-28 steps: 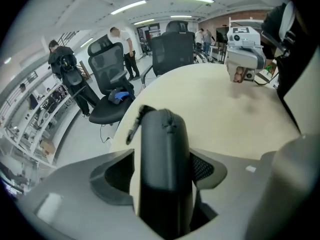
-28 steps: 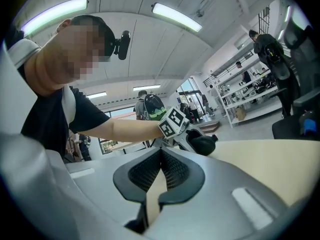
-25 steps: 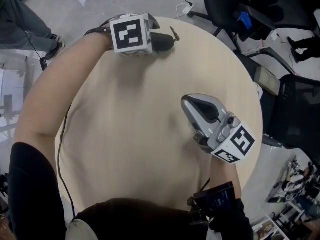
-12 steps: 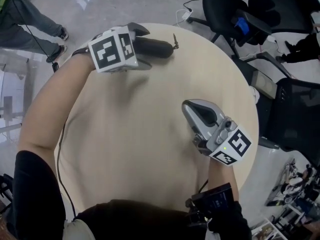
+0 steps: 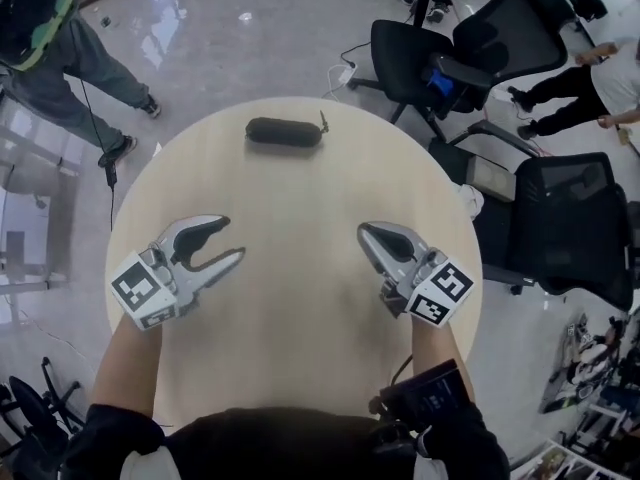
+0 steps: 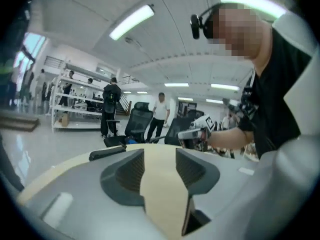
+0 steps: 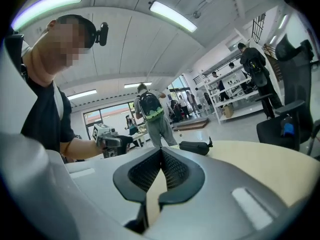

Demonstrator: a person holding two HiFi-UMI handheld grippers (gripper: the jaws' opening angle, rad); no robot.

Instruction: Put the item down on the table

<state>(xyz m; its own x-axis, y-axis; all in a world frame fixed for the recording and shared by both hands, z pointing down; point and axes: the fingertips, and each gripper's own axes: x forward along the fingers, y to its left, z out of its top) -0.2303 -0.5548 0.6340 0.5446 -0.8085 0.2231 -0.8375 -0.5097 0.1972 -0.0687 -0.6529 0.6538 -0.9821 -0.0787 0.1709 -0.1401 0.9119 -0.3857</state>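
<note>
— Still gripping the case (image 5: pixel 284 132) with the left gripper (image 5: pixel 232 240)?
— No; leaving it lying at the far edge of the table (image 5: pixel 300 318), well apart. Pulling that gripper back to the near left, closing its half-open jaws on nothing.
— Moving the right gripper (image 5: pixel 368 236)?
— Barely; keeping it closed and empty, right of the middle.

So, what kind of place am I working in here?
Probably an open office or lab workspace: black swivel office chairs beside the round pale wooden table, and white storage shelving in the background.
</note>
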